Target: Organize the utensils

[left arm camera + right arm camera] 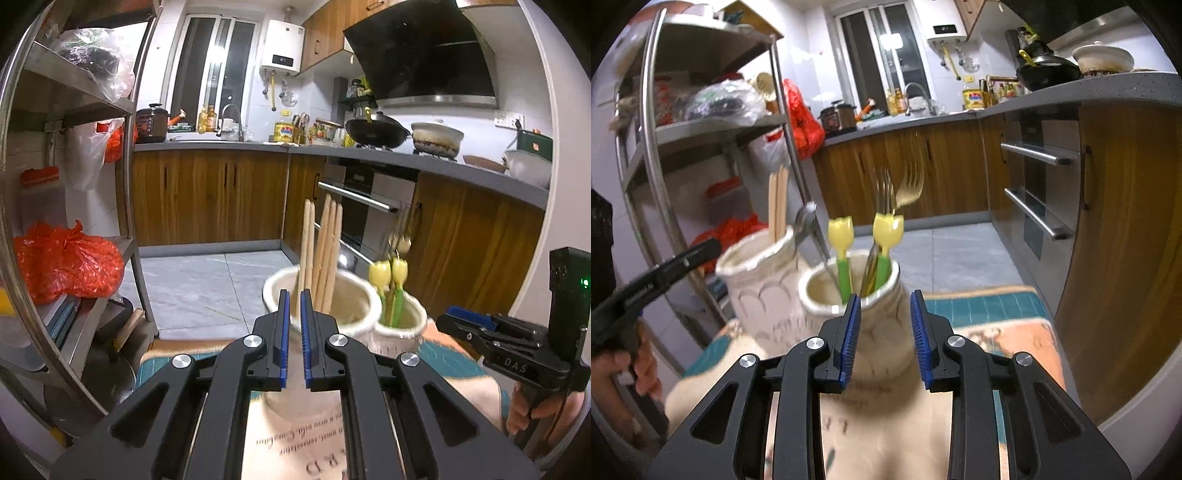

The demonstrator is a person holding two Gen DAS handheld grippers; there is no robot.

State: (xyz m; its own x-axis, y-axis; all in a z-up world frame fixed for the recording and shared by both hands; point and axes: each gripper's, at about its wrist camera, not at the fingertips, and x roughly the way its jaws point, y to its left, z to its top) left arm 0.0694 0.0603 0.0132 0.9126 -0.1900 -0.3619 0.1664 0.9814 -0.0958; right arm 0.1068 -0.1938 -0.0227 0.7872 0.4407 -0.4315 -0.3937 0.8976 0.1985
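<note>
Left wrist view.
- My left gripper (294,325): bottom centre of the frame; jaws nearly pressed together, a thin gap between the blue pads, nothing in them.
- Left jar (354,314): cream ceramic, centre, just beyond my jaws; holds wooden chopsticks (325,251) standing upright.
- Right jar (406,325): touching or just beside the first, to its right; holds two tulip spoons (389,280), yellow heads on green stems. Blurred metal cutlery behind them.
- Mat (439,354): printed cloth on the table, under both jars.
- My right gripper (465,323): right edge of the frame, seen side-on, holding nothing.

Right wrist view.
- My right gripper (884,332): bottom centre; jaws spread wide, empty, flanking the right jar (820,299) without clearly touching it.
- In that jar: the tulip spoons (864,232), gold forks (905,184), a steel spoon (805,221) leaning left.
- Left jar (757,288): left of centre, chopsticks (777,203) upright.
- My left gripper (683,262): left edge, blurred.

Step in hand, as I judge it: sorting looks largely done; no loose utensil shows on the mat. Next move calls for finding any stray piece, or steadying a jar with spread jaws.
</note>
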